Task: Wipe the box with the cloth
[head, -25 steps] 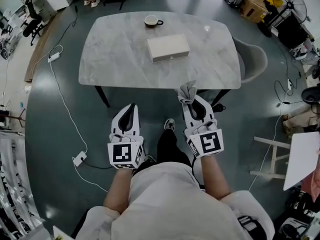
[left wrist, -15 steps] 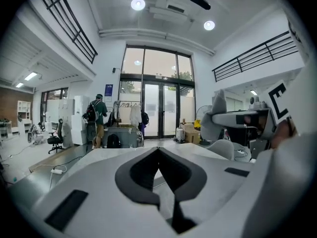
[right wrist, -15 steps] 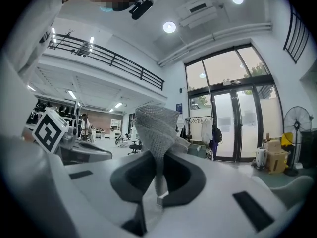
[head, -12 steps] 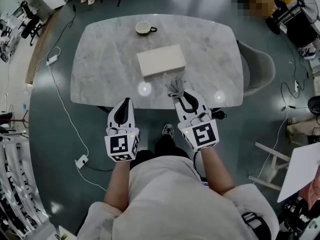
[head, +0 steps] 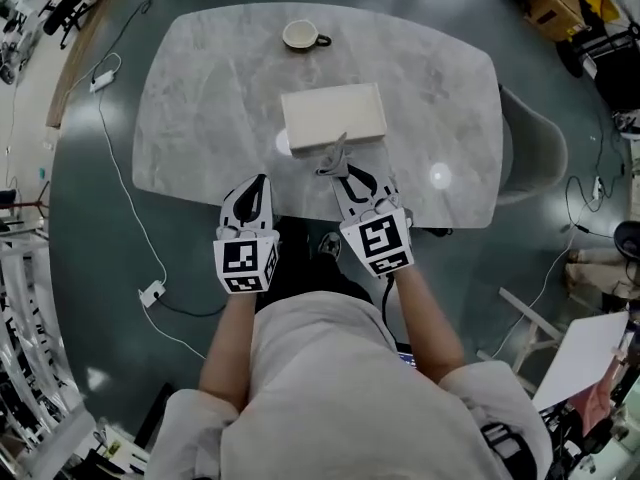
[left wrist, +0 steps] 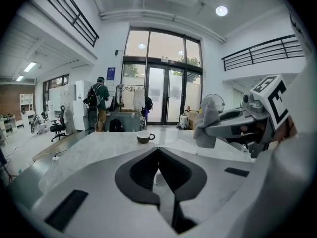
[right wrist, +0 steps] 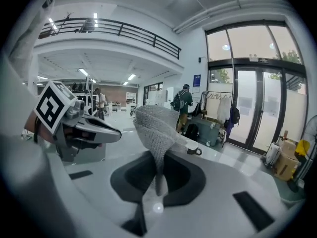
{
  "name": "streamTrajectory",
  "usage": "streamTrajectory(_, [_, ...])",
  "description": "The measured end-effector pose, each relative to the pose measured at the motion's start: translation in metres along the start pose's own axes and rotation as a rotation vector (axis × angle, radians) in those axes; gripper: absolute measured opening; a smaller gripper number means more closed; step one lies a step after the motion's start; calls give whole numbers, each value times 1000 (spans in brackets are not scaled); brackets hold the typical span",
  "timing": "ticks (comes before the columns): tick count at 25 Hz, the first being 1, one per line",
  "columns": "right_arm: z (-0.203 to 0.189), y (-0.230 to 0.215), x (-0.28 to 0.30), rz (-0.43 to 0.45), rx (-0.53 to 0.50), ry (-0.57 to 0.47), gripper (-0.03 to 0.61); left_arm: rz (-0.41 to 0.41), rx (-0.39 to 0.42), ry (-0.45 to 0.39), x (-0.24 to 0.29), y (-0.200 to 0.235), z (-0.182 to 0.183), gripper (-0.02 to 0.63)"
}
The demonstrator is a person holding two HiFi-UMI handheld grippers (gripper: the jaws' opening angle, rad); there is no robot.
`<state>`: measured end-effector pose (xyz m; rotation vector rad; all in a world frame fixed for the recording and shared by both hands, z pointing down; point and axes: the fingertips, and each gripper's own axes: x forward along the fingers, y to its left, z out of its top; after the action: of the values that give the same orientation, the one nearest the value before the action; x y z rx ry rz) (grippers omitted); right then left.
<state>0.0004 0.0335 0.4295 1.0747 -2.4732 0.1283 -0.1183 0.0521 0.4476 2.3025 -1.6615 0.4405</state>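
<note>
A flat cream box [head: 333, 116] lies near the middle of the grey marble table [head: 200, 98]. My right gripper [head: 343, 171] is shut on a grey knitted cloth [head: 334, 154], which sticks up from its jaws [right wrist: 157, 131] just short of the box's near edge. To the left, my left gripper [head: 258, 183] hovers over the table's near edge, its jaws closed with nothing between them [left wrist: 158, 155]. In the left gripper view the right gripper and the cloth [left wrist: 207, 128] show at the right.
A cup [head: 301, 36] stands at the table's far side, also in the left gripper view [left wrist: 144, 137]. A grey chair [head: 535, 153] sits at the table's right end. Cables and a power strip [head: 152, 293] lie on the floor at left. People stand far off by glass doors [left wrist: 99, 103].
Both grippers have moved forward from in front of the table to over its near edge. The cloth in the right gripper now reaches the box's near side.
</note>
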Motion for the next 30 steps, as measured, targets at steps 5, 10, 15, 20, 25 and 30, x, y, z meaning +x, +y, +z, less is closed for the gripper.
streamTrajectory(5, [-25, 8, 52, 54, -69, 101, 44, -5, -33, 47, 34, 23, -19, 23])
streamTrajectory(10, [-53, 8, 101, 84, -188, 234, 44, -30, -54, 94, 63, 41, -33, 23])
streamTrajectory(15, [-87, 13, 137, 139, -376, 377, 44, -61, -112, 151, 87, 58, -64, 23])
streamTrajectory(20, [-100, 15, 156, 190, -370, 463, 46, -80, -138, 183, 105, 68, -79, 23])
streamTrajectory(25, [-102, 24, 163, 299, -325, 490, 108, -107, -138, 221, 120, 73, -88, 23])
streamTrajectory(30, [-89, 35, 162, 406, -232, 417, 215, -119, -132, 243, 130, 81, -93, 23])
